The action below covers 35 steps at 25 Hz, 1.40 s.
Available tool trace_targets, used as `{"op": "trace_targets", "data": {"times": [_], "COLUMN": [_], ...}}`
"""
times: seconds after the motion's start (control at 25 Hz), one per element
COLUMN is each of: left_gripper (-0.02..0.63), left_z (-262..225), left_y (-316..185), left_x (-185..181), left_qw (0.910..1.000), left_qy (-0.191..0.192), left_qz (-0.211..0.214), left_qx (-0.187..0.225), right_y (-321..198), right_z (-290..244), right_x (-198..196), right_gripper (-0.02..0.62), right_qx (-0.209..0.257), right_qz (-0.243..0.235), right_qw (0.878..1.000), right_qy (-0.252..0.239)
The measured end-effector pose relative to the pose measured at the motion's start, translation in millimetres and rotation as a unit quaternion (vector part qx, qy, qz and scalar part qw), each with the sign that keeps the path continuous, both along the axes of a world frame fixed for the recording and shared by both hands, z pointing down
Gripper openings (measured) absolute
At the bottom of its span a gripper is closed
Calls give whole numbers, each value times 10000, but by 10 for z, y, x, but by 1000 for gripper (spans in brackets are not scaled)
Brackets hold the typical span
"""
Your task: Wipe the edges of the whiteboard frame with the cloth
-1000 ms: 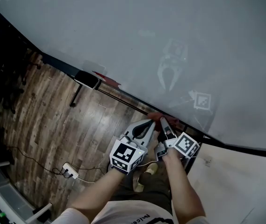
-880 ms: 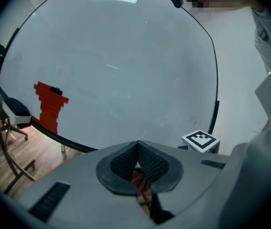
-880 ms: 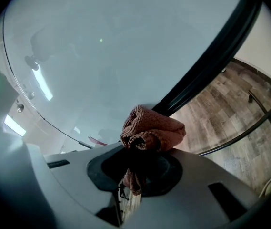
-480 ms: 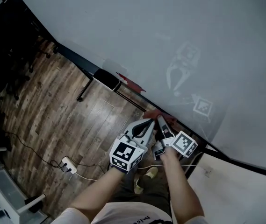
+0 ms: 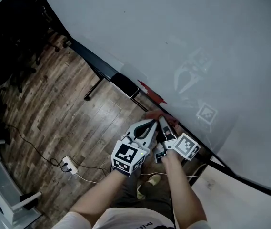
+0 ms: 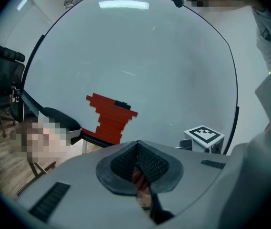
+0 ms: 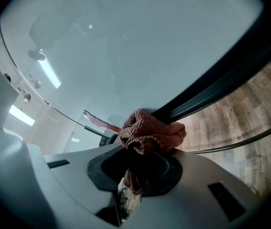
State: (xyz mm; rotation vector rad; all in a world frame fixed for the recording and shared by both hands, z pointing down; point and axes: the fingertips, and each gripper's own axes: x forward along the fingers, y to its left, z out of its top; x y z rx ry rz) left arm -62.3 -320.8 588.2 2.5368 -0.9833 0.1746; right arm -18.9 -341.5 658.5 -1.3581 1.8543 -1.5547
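A whiteboard [image 5: 206, 42] fills the head view from 12 o'clock round to 4 o'clock. Its dark frame [image 5: 95, 63] cuts a diagonal from 11 o'clock down toward 4 o'clock. Wood-plank floor [image 5: 54, 118] takes up the 9 o'clock side. A black office chair [image 5: 6, 30] stands at 10 o'clock, well apart from the work.

A black oblong block [image 5: 125, 85] sits on the lower frame edge, with a red object [image 5: 152, 92] just beside it at its 4 o'clock. Both lie along the frame at 11 o'clock from the two grippers. A white power strip [image 5: 69, 166] and its cable lie on the floor at 8 o'clock.

Near the centre, the left gripper [image 5: 147, 126] and the right gripper [image 5: 161, 123] point side by side at the frame, almost touching.

The right gripper's jaws are clamped on a bunched reddish cloth [image 5: 157, 116]. In the right gripper view the cloth [image 7: 149, 133] bulges out past the tips of the right gripper [image 7: 142, 152] and presses against the frame [image 7: 221, 75], which runs off toward 2 o'clock above the floor [image 7: 242, 113].

In the left gripper view the left gripper [image 6: 137, 146] has its ribbed pads [image 6: 152, 163] closed together at the tips. They face the whiteboard [image 6: 140, 56], with the red object [image 6: 110, 116] at 11 o'clock from them.
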Motion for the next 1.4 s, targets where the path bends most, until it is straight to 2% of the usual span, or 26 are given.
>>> {"op": "trace_targets", "data": {"times": [0.68,1.12,1.4], "left_gripper": [9,9,9], "left_z": [20,27,-70], "left_y": [-365,-288,-118], "left_x": [-660,-847,-884], "left_qw": [9985,9973,9971], "left_qy": [-14,11,-22], "left_qz": [-554,-735,-762], "left_qx": [23,5,26], "right_y": [-639,-769,-635], "right_z": [0,-18,-115], "right_x": [-748,-936,-930], "right_gripper": [55,55,55], "right_qx": [150,277,517], "right_qz": [-526,-779,-930], "right_qw": [9985,9965,9940], "right_qy": [-66,130,240]}}
